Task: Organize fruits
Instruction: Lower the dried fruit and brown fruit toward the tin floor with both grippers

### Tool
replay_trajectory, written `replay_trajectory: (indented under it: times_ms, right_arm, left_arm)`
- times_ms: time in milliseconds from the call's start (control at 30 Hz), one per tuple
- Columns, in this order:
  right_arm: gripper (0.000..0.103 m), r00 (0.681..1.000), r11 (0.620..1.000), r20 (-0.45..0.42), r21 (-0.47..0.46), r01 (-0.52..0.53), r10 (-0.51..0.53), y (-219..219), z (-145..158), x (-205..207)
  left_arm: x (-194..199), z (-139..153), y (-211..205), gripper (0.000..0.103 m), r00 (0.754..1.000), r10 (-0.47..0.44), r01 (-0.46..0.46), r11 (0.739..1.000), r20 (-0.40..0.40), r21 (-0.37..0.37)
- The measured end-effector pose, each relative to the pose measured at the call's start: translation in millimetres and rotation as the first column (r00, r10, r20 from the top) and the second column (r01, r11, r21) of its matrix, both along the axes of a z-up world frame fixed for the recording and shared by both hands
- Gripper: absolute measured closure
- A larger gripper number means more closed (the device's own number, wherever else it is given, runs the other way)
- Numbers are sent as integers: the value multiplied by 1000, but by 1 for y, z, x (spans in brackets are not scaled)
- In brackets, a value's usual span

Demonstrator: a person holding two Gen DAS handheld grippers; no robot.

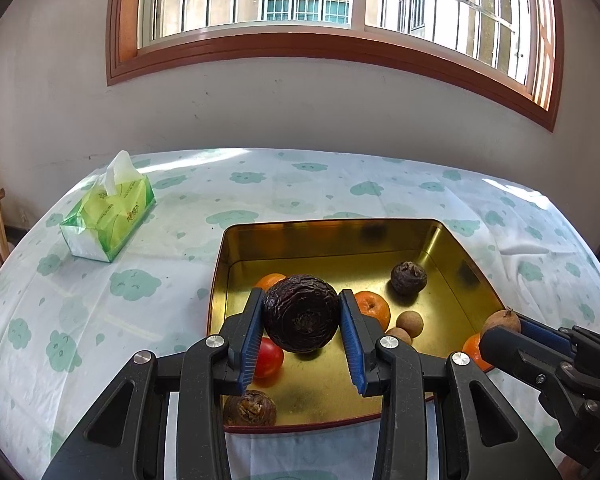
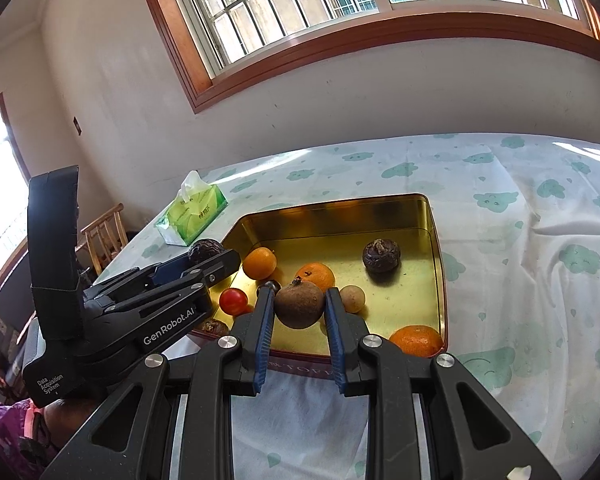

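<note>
The left gripper [image 1: 302, 316] pinches a wrinkled dark fruit [image 1: 301, 314] while the right gripper [image 2: 298, 306] pinches a brown fruit [image 2: 300, 305], both held above the gold tin [image 2: 438, 240]; next, apparently, lowering and releasing each inside.

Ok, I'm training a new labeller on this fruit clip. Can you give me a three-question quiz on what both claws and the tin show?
1. True or false: the left claw is shut on a dark wrinkled fruit.
2. What does the right claw hold? A) an orange B) a brown fruit C) the red tomato
3. Fill in: the green tissue pack lies on the ____, outside the gold tin.

Key: 1 true; 2 B, the brown fruit; 3 tablecloth.
</note>
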State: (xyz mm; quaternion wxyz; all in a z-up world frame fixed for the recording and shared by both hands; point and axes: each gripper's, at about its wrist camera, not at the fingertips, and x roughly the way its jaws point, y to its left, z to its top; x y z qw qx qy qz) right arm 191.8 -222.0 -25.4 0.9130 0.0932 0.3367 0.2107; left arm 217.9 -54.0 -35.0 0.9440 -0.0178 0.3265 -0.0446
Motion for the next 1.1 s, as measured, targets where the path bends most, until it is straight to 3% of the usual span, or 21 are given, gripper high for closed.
replay_trajectory:
  times_ms: [1100]
  right_arm:
    - [79,1000,1000,-29,12,4,-4,0,-16,22]
  left_arm:
    - [26,-18,-5,66,999,0,0,1000,-33,4]
